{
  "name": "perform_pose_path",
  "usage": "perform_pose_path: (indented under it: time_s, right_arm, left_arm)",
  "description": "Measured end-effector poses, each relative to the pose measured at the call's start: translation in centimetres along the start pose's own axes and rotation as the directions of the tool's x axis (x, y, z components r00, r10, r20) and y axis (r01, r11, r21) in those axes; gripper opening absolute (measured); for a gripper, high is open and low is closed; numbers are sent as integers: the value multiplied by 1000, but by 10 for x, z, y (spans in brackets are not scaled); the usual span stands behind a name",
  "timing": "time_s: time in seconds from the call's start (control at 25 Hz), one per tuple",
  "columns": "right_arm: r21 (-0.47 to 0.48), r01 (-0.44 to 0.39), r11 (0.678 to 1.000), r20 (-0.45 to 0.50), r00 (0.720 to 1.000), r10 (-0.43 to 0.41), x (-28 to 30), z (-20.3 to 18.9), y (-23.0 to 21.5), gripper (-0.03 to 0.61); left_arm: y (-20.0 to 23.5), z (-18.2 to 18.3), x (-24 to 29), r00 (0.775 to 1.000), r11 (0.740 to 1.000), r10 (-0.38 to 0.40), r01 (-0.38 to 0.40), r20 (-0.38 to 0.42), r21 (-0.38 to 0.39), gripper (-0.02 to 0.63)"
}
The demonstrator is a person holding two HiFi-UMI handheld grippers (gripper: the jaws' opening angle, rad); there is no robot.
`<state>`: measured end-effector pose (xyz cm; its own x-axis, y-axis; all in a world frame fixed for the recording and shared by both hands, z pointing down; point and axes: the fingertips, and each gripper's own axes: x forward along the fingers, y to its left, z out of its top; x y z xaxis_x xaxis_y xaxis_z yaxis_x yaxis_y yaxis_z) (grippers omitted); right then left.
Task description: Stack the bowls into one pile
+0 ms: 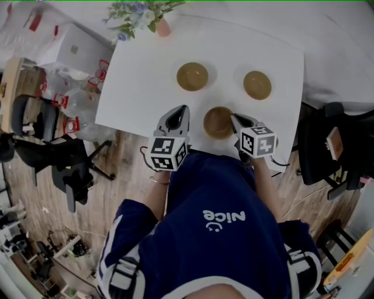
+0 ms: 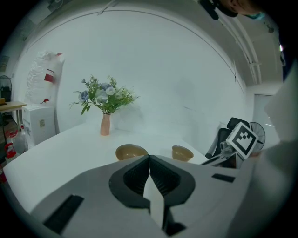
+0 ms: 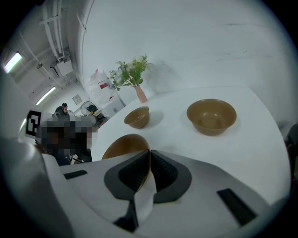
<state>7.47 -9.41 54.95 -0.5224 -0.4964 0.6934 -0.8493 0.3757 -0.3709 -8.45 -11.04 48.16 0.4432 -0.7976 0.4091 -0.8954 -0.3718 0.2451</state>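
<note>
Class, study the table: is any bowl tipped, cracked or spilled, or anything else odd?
Nothing stands out. All three bowls sit upright and empty on the table: the near bowl, its rim pinched by the right gripper, the far left bowl and the far right bowl. The flower vase stands upright.

The premises are presenting as an office-type workroom, not a home; a large white table (image 1: pixel 134 87) is occupying the upper centre of the head view; a black swivel office chair (image 1: pixel 64 160) is standing at the left edge and a second chair (image 1: pixel 327 146) at the right edge, both on a wood-plank floor (image 1: pixel 125 187); a white carton (image 1: pixel 79 49) and plastic bags (image 1: pixel 79 99) are crowding the upper left; cables and loose gear (image 1: pixel 55 248) are lying at the lower left; in the right gripper view, strip lights (image 3: pixel 13 61) and exposed pipework (image 3: pixel 51 21) are showing at the upper left; a vase of flowers (image 1: pixel 140 14) is standing at the table's top edge.
</note>
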Motion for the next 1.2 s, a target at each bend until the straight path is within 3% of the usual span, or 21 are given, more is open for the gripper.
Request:
perform_pose_path:
  time_s: [0.36, 1.2]
  right_arm:
    - [-83, -7, 997, 115, 993, 16, -19, 55, 22, 34]
    - [-147, 25, 989, 169, 986, 0, 22, 129, 46, 34]
  left_arm:
    - [2, 2, -1, 1000, 1000, 6, -6, 4, 0, 17]
    - [31, 11, -6, 999, 999, 42, -41, 27, -32, 17]
